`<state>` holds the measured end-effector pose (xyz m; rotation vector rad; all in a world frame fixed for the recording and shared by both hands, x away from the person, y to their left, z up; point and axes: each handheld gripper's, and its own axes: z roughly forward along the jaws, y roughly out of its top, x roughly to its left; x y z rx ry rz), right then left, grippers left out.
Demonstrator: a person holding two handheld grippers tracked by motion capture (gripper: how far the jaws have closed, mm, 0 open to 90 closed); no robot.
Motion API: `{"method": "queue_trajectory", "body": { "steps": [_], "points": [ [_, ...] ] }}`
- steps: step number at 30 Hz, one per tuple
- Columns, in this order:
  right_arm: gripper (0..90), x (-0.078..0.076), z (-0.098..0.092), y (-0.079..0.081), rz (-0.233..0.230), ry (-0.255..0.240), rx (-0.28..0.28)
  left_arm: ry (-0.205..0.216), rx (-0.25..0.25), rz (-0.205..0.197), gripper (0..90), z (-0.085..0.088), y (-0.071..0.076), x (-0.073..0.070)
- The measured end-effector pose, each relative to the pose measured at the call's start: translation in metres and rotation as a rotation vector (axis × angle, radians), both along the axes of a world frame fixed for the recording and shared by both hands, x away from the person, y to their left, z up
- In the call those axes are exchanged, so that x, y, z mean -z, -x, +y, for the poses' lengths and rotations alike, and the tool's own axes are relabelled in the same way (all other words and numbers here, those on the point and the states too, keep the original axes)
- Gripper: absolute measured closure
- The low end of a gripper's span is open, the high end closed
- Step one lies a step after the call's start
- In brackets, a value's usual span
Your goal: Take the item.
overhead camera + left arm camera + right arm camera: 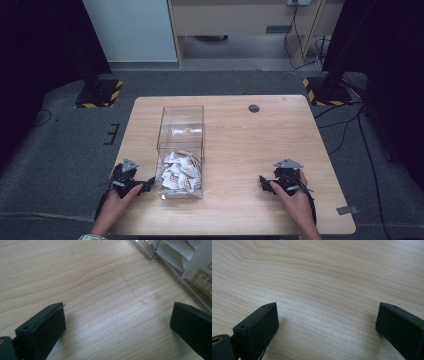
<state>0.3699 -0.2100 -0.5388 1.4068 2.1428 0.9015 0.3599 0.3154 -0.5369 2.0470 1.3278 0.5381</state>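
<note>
A clear plastic box (181, 120) lies on the wooden table (250, 145), with several white and brown packets (180, 172) heaped in its near end. My left gripper (148, 183) rests on the table just left of the box, held by a hand, jaws wide apart over bare wood. In the left gripper view (117, 317) the box corner (152, 255) and packets (197, 265) lie at upper right. My right gripper (262, 181) sits near the front right of the table, open and empty; its own view (327, 317) looks onto bare wood.
A round grey grommet (254, 108) sits in the table's far side. Two black stand bases with yellow-black striped edges (99, 93) (326, 91) stand on the grey carpet beyond the table. Cables (345, 125) trail on the floor at right.
</note>
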Motion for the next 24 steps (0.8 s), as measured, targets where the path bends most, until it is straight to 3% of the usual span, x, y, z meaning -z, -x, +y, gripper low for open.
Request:
{"method": "queue_trajectory", "body": {
  "steps": [18,24],
  "points": [
    [4.6,0.0000,0.0015,0.0001,0.001,-0.005,0.002,0.000,0.000,0.000,0.0,0.0000,0.0000,0.0000],
    [7.0,-0.0050,0.0054,0.0014,-0.009,-0.012,-0.020,0.000,0.000,0.000,0.0,0.0000,0.0000,0.0000]
  ]
}}
